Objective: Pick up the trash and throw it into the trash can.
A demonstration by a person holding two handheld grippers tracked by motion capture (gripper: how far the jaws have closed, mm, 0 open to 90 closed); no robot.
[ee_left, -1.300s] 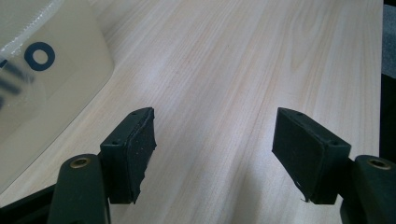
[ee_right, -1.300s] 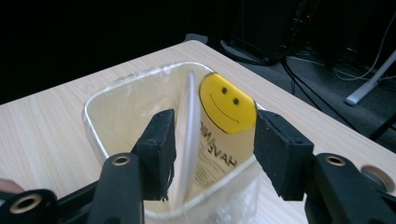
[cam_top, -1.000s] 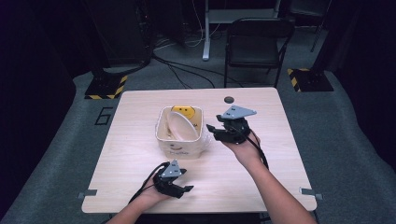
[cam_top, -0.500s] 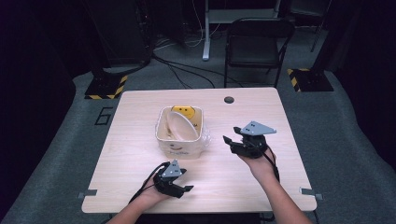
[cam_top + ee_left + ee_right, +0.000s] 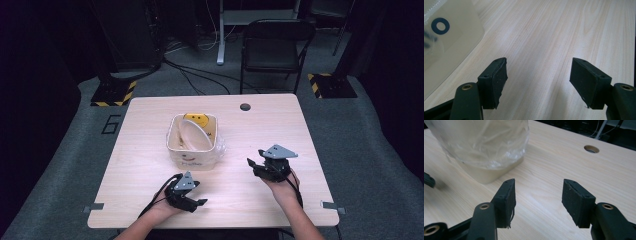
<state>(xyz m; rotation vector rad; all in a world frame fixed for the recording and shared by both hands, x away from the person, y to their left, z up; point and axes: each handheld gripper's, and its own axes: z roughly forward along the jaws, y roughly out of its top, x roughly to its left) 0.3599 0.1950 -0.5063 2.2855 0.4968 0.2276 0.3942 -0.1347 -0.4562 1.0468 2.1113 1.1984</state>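
Here, in the high view, a light wooden desk stands on grey carpet, with a cream tub near its centre, slightly toward the left edge. The tub carries a yellow smiley face on its far inner wall, holds a pale curved piece leaning inside, and has clear plastic film bunched at its right side. A round cable hole sits close to the desk's far edge. The left gripper rests low by the near edge, in front of the tub and apart from it, its jaws pointing right. The right gripper hangs to the right of the tub, toward the near right corner, jaws aimed left at the tub without touching it. A black folding chair stands beyond the far edge.

In the left gripper view, the left gripper has its two black jaws spread wide over bare wood, nothing between them; the tub's cream wall, printed with a dark blue ring, fills the upper left corner.

In the right gripper view, the right gripper likewise has its jaws spread apart and empty above the desk. The tub, wrapped in crinkled clear film, stands ahead and to the left, and the cable hole lies farther back at right.
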